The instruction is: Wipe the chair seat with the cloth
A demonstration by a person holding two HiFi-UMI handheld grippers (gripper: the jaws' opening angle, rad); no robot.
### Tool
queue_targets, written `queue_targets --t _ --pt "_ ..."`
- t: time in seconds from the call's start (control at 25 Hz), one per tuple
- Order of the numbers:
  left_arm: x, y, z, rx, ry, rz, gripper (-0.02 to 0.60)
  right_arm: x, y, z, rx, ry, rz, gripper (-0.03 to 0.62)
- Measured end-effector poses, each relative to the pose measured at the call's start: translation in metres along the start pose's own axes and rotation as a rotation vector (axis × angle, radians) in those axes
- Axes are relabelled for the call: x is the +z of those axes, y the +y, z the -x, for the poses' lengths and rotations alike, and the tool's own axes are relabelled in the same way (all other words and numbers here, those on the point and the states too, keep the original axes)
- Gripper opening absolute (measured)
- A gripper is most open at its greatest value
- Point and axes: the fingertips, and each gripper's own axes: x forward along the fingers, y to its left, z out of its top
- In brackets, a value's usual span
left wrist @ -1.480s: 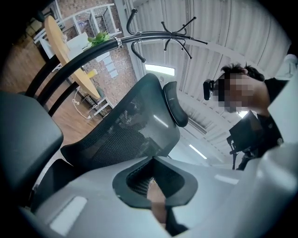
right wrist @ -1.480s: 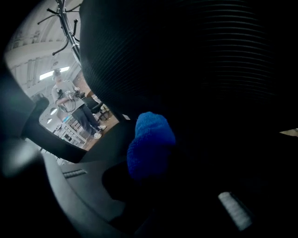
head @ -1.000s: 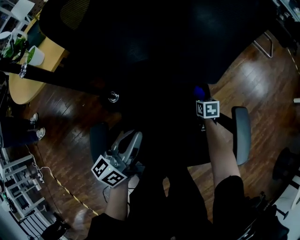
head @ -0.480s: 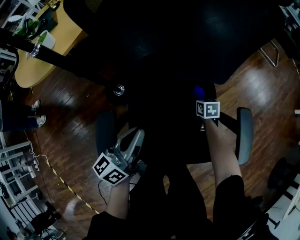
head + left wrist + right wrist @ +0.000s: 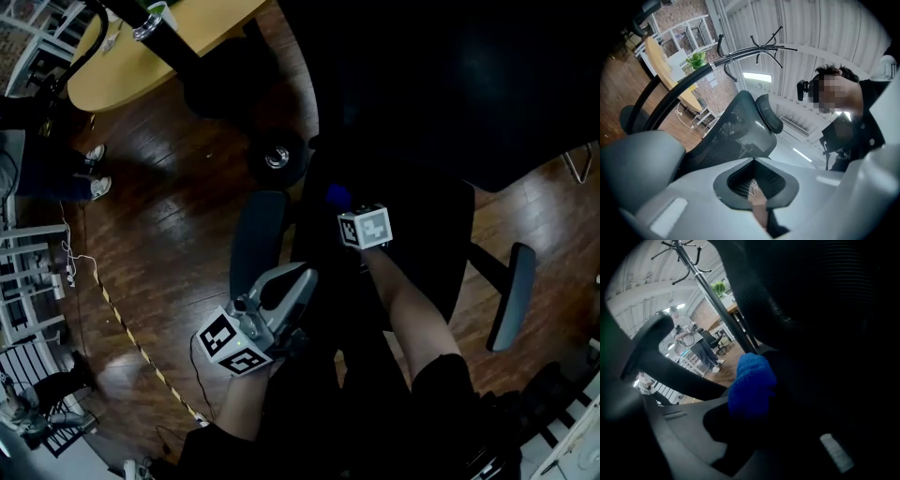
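Cloth (image 5: 750, 380) sits clamped in right tongs (image 5: 757, 401) at chair seat (image 5: 431, 244) — left tongs (image 5: 753, 187) closed, holding nothing. Risk: if grip's shallow, seat friction could pull cloth loose mid-stroke.

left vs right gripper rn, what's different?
The right gripper has its jaws shut on the blue cloth over the dark chair seat; the left gripper has them together on nothing. The right gripper reaches further forward; the left gripper sits back beside the armrest. Both carry marker cubes.

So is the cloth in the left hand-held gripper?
No, the cloth is clamped in the right hand-held gripper.
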Motion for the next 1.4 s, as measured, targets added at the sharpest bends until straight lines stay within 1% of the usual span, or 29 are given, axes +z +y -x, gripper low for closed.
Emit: queue_targets --t 0.08,0.16,0.28,0.44,0.64,0.76,0.84,0.96,1.12,1.28,1.4 --pt "0.005 0.005 0.011 0.010 -0.027 0.009 -0.008 -0.013 0.008 -0.016 -0.015 -0.002 0.031 0.036" --pt "0.007 0.006 0.017 0.015 -0.040 0.008 -0.008 -0.016 0.008 -0.019 -0.031 -0.025 0.058 0.036" --pt "0.002 0.005 0.017 0.009 -0.035 0.009 -0.008 -0.020 -0.008 -0.010 -0.065 -0.027 0.060 0.035" --pt "-0.008 0.000 0.009 -0.007 -0.007 0.006 -0.008 -0.039 -0.059 0.025 -0.159 -0.032 -0.029 0.035" --pt "-0.019 -0.011 -0.014 -0.054 0.035 0.004 -0.008 -0.070 -0.130 0.090 -0.293 -0.038 -0.133 0.035" --pt "-0.031 -0.019 -0.026 -0.088 0.068 0.024 -0.008 -0.091 -0.163 0.137 -0.365 -0.060 -0.185 0.035" --pt "-0.037 -0.022 -0.033 -0.098 0.088 0.031 -0.008 -0.101 -0.179 0.163 -0.395 -0.078 -0.205 0.035" --pt "-0.042 -0.028 -0.045 -0.115 0.107 0.031 -0.008 -0.107 -0.195 0.185 -0.407 -0.087 -0.228 0.035" --pt "-0.043 -0.032 -0.055 -0.133 0.122 0.021 -0.008 -0.105 -0.198 0.187 -0.400 -0.100 -0.226 0.035" --pt "-0.035 -0.030 -0.050 -0.122 0.109 0.005 -0.008 -0.105 -0.200 0.187 -0.387 -0.082 -0.259 0.035" --pt "-0.028 -0.030 -0.037 -0.120 0.078 0.007 -0.008 -0.105 -0.189 0.179 -0.381 -0.070 -0.236 0.035"
